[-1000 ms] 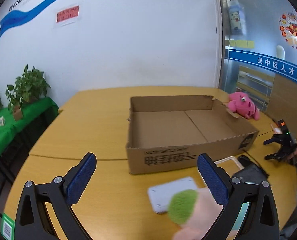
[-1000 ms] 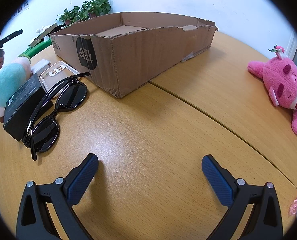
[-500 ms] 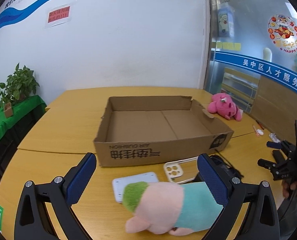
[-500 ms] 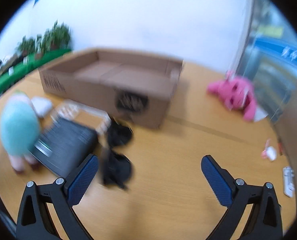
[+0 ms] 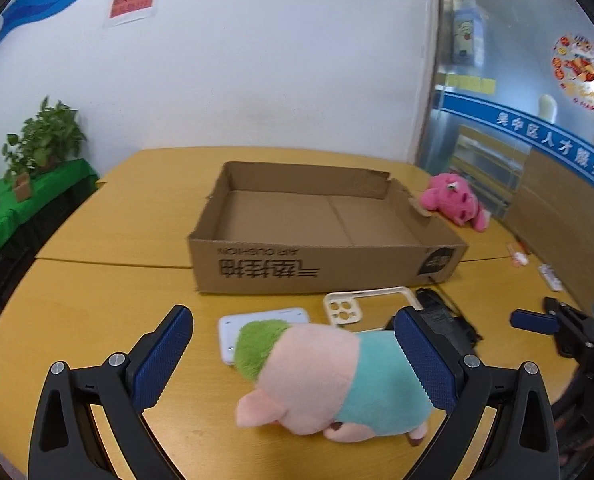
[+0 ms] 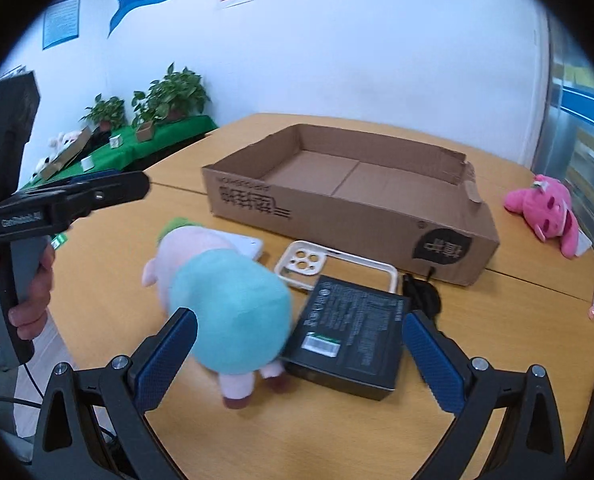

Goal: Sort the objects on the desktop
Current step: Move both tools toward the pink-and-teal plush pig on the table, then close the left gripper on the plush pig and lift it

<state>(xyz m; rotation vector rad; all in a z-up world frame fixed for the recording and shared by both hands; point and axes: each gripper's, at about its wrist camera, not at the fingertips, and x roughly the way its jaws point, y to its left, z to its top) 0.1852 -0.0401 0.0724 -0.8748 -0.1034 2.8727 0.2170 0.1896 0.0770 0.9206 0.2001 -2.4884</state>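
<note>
- The left claw [image 5: 297, 360] stands wide apart, with the plush pig [image 5: 329, 376] lying between its pads, untouched.
- The right claw [image 6: 301, 356] is spread too; the pig's teal back and the black box [image 6: 349, 344] lie just ahead of it.
- The cardboard box [image 5: 321, 240] sits beyond both, empty.

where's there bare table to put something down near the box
Bare wood lies left of the cardboard box, ahead of the left gripper, and between the box and the pink plush. Crowded: in front of the box, the pig plush, white pad, phone case and black box huddle together.
</note>
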